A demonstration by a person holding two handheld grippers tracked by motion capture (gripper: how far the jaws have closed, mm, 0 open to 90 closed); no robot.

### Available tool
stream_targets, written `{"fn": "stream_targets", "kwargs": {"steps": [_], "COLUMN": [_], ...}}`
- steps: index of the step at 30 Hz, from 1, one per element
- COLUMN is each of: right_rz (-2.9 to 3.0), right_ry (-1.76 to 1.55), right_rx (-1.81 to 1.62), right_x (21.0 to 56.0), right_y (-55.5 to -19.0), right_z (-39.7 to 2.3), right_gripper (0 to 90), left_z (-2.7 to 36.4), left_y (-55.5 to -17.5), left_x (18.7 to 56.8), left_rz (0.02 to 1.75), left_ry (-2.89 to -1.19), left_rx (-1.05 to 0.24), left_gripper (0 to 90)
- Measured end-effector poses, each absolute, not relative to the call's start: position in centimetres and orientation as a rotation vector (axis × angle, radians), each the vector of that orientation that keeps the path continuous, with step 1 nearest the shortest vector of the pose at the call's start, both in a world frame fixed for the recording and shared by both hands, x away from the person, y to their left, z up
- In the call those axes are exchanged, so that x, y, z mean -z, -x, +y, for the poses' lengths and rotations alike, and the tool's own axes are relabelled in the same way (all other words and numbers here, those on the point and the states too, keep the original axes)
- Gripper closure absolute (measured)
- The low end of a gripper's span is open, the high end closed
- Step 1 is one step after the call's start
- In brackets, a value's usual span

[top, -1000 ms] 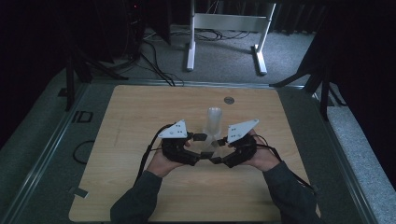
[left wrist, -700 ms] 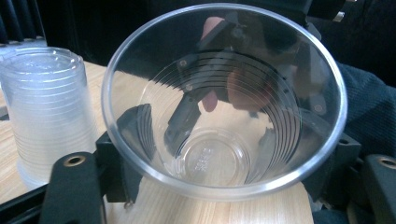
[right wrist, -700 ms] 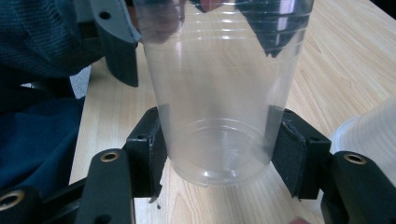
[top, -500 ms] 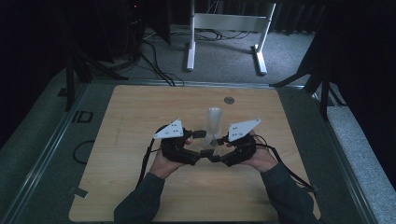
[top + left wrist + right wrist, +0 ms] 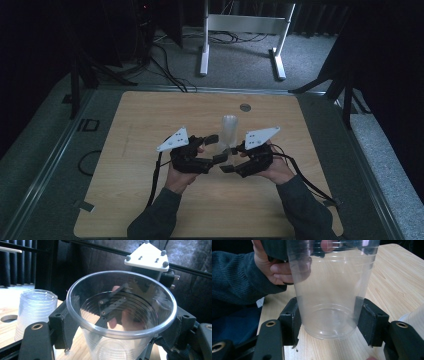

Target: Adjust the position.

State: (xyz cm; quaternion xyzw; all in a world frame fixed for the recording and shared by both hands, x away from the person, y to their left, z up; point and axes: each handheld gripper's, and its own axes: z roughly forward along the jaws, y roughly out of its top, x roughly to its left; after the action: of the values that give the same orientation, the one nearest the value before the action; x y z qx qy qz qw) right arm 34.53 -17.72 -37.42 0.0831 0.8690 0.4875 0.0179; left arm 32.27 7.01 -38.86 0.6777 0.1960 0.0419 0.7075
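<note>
A clear plastic cup [image 5: 120, 322] is held upright just above the table between my two grippers. My right gripper [image 5: 327, 322] has just been closing, and its pads press on both sides of the cup's base [image 5: 329, 285]. My left gripper [image 5: 120, 340] has just been opening. Its jaws flank the cup below the rim with the cup between them, and the pads look slack on it. In the high view, the left gripper [image 5: 216, 148] and right gripper [image 5: 229, 159] meet at the table's middle. A stack of clear cups [image 5: 229, 127] stands just behind them.
The cup stack [image 5: 35, 310] rises at the left of the left gripper view, near a round hole [image 5: 245, 107] in the wooden table [image 5: 150, 115]. Cables trail from both grippers toward the front edge. A white metal stand [image 5: 240, 30] is on the floor beyond.
The left gripper's white plate has shifted slightly to the left. Both hands stay at the same spot in front of the cup stack.
</note>
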Motion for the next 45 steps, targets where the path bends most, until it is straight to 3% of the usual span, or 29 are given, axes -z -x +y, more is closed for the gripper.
{"fn": "stream_targets", "kwargs": {"steps": [28, 37, 45], "right_rz": [2.706, 2.705, 2.665], "right_ry": [-0.294, -0.315, -0.344], "right_rx": [-1.548, -1.498, -1.474], "right_x": [37.89, 37.95, 37.65], "right_y": [-34.89, -34.83, -34.75], "right_z": [-17.41, -17.42, -17.74], "right_gripper": [40.7, 29.4, 25.5], "left_z": [6.74, 6.89, 7.63], "left_y": [-32.07, -31.95, -31.92], "left_x": [38.4, 38.09, 37.88], "left_rz": [0.458, 0.459, 0.48], "left_ry": [-1.519, -1.53, -1.528], "left_rx": [-0.167, -0.208, -0.259], "left_gripper": [26.7, 26.9, 27.8]}}
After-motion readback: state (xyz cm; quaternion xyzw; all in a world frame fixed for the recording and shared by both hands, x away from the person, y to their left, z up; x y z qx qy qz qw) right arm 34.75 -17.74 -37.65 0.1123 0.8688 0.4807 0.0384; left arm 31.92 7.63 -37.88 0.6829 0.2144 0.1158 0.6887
